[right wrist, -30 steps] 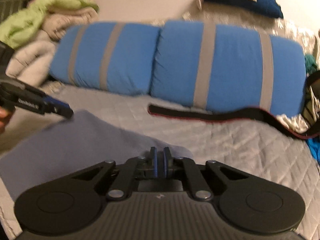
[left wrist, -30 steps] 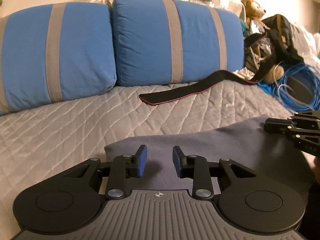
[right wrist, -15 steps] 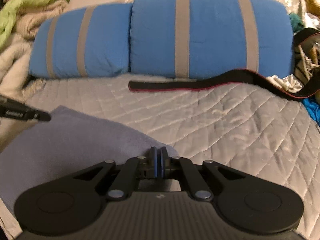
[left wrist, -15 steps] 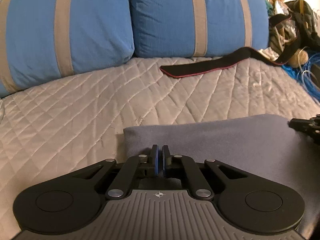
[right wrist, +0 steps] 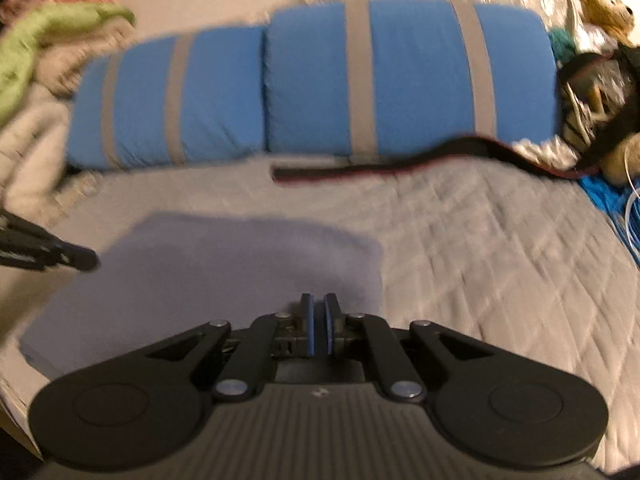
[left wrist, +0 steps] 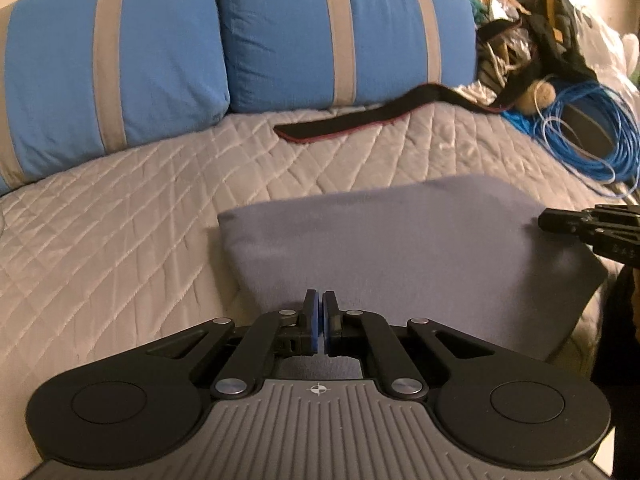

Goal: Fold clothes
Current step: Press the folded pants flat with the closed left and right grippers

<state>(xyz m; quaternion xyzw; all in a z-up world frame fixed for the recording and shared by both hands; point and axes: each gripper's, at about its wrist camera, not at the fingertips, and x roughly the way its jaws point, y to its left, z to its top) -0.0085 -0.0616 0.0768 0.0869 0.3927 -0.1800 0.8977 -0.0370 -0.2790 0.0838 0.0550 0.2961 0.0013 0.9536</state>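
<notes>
Left tool point(left wrist: 319, 322) at garment point(left wrist: 400, 248) edge

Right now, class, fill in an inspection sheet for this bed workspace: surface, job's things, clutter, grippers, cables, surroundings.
Surface: grey quilted bedspread, flat.
Job's things: grey-blue garment lying near the front edge, its far edge a smooth fold.
Clutter: black strap with red edging beyond the garment; dark bag and teddy bear at the right.
Grippers: left gripper shut at the garment's near edge; right gripper likewise shut; actual pinch on cloth not visible.
Cables: coiled blue cable at the right.
Surroundings: two blue pillows with grey stripes; clothes pile at the left.
</notes>
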